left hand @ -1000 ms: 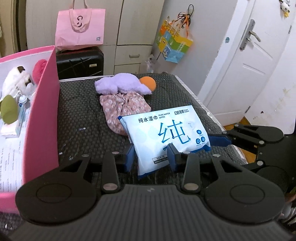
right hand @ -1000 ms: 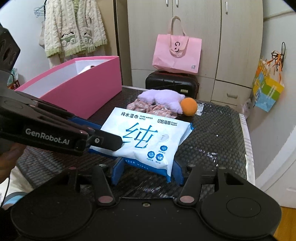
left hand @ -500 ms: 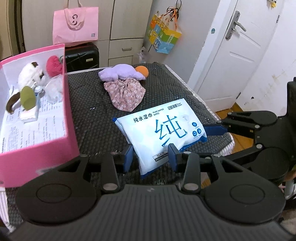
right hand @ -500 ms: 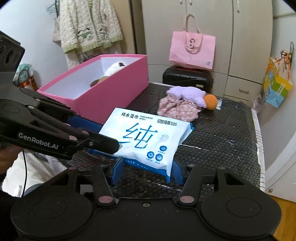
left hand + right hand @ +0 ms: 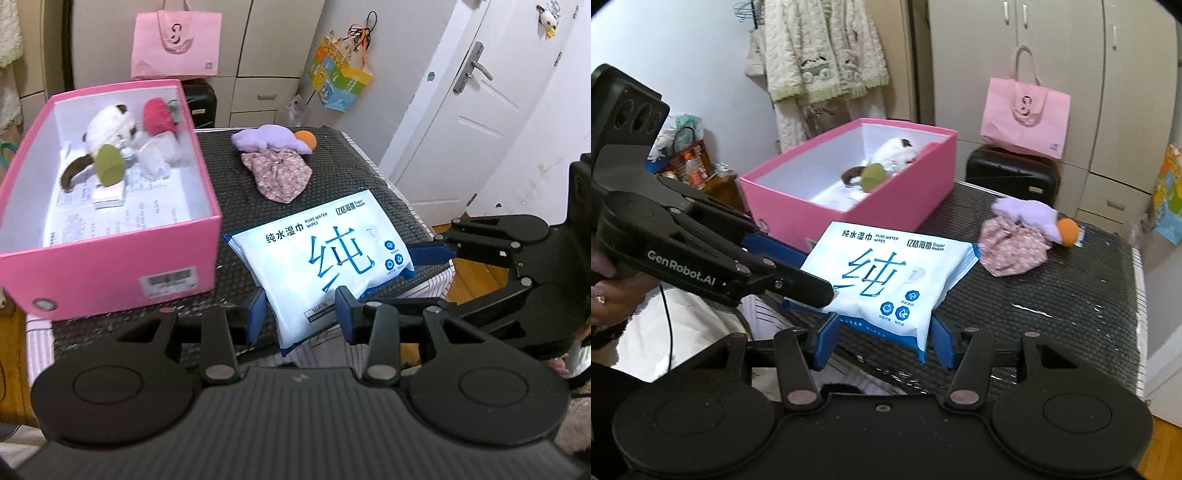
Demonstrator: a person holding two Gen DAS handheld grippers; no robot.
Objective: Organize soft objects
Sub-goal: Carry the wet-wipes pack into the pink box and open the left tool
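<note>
Both grippers carry 1 white pack of wet wipes [image 5: 325,258] above the near edge of the dark mat [image 5: 351,192], just beside the pink box [image 5: 110,266]. The left gripper [image 5: 301,314] pinches its near end. The right gripper [image 5: 884,338] has the pack's opposite end between its blue pads, its jaws closing on it. Farther back on the mat lie 3 things – a floral pouch [image 5: 279,175], a purple plush [image 5: 266,138] and an orange ball [image 5: 306,138].
</note>
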